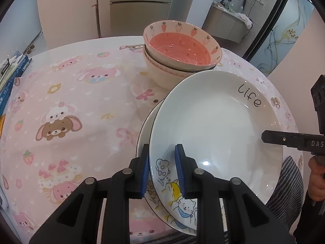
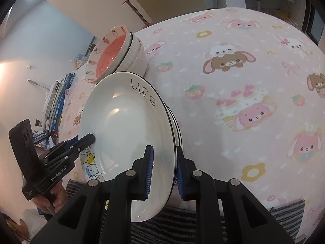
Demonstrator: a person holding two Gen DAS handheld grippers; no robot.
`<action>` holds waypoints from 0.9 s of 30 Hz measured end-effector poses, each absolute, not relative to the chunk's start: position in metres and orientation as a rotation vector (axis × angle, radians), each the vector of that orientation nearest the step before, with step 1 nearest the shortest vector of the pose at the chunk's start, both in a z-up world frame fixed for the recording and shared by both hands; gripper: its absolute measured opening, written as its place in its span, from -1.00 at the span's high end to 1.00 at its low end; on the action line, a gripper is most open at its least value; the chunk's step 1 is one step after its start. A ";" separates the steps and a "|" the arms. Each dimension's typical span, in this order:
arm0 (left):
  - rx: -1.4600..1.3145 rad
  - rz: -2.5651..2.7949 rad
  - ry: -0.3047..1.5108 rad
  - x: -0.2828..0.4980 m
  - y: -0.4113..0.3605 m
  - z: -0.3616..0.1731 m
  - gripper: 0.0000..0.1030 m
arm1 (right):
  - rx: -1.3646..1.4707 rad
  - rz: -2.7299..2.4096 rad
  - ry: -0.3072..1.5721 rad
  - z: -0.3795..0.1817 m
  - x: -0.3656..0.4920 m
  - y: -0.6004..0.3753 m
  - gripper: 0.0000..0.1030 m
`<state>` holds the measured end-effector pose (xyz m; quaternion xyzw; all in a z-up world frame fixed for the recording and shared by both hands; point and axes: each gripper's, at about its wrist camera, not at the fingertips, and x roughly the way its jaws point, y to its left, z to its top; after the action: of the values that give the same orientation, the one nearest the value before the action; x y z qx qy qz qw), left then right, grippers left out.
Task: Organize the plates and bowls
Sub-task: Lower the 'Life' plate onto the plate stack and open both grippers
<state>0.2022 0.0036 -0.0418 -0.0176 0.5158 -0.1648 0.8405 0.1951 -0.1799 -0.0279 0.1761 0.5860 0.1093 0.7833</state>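
Both grippers, left (image 1: 161,170) and right (image 2: 163,172), are clenched on opposite rims of a white plate (image 1: 213,126), held tilted just above another plate (image 1: 145,128) near the table's front edge. It should be lowered level and centred before letting go. Stacked bowls (image 1: 180,61) stand just behind, and open tablecloth (image 1: 81,105) lies to the side.

My left wrist camera sits just behind my left claw (image 1: 161,168) and looks steeply down along it, very close to the white plate (image 1: 213,126) lettered "life", with the bowls (image 1: 178,61) and a fridge (image 1: 140,6) beyond. My right wrist camera looks down along my right claw (image 2: 163,172) from the plate's (image 2: 126,122) opposite rim, equally close, rolled sideways. Both views share that plate, the bowls (image 2: 119,55), the pink counter (image 1: 81,111) (image 2: 233,122), and each shows the other claw at its edge.
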 end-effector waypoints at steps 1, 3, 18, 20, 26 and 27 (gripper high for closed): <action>-0.036 -0.349 1.089 0.202 0.003 -0.042 0.58 | 0.351 0.224 1.256 -0.027 0.195 -0.177 0.54; -0.035 -0.351 1.086 0.201 0.003 -0.043 0.59 | 0.322 0.207 1.243 -0.026 0.194 -0.174 0.54; -0.021 -0.339 0.999 0.184 0.005 -0.042 0.59 | 0.265 0.159 1.158 -0.040 0.184 -0.165 0.48; -0.019 -0.338 0.983 0.182 0.006 -0.042 0.59 | 0.240 0.159 1.152 -0.039 0.182 -0.162 0.48; 0.080 -0.262 0.841 0.165 0.003 -0.028 0.33 | 0.192 0.127 1.134 -0.030 0.186 -0.160 0.48; 0.097 -0.254 0.796 0.161 0.004 -0.022 0.06 | 0.181 0.116 1.121 -0.026 0.185 -0.160 0.48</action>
<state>0.1606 0.0037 -0.0218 0.0473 0.3862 -0.1235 0.9129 0.1848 -0.1597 -0.0261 0.0858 0.5306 0.0551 0.8415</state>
